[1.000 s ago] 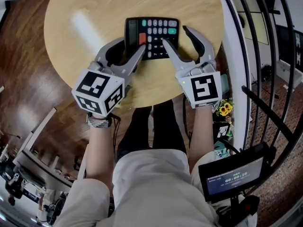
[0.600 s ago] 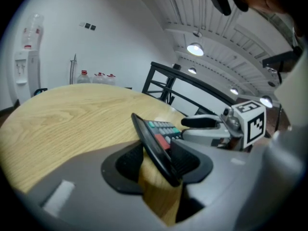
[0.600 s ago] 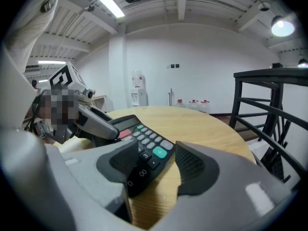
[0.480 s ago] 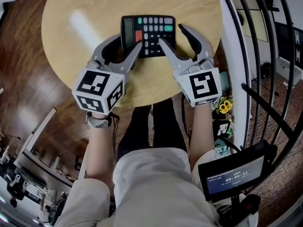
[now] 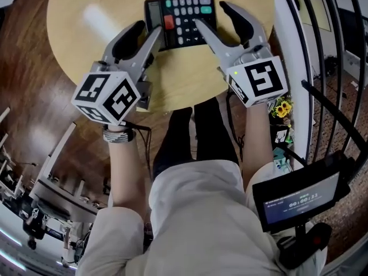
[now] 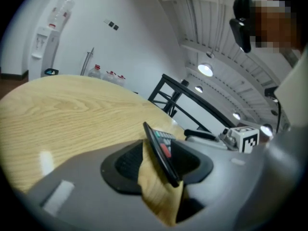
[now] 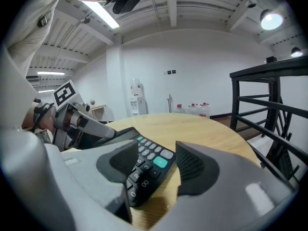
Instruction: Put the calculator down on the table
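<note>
Head view: the black rectangular calculator (image 5: 181,20) lies on the round pale wooden desk (image 5: 190,73), with the left claw (image 5: 146,30) and right claw (image 5: 213,14) flanking it. Left gripper view: jaws wide, its edge loose between. Right gripper view: jaws wide around its corner. Seemingly set down; only withdrawal remains.

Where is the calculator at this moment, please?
In the head view the calculator lies top centre on the table, between the left claw and the right claw.
</note>
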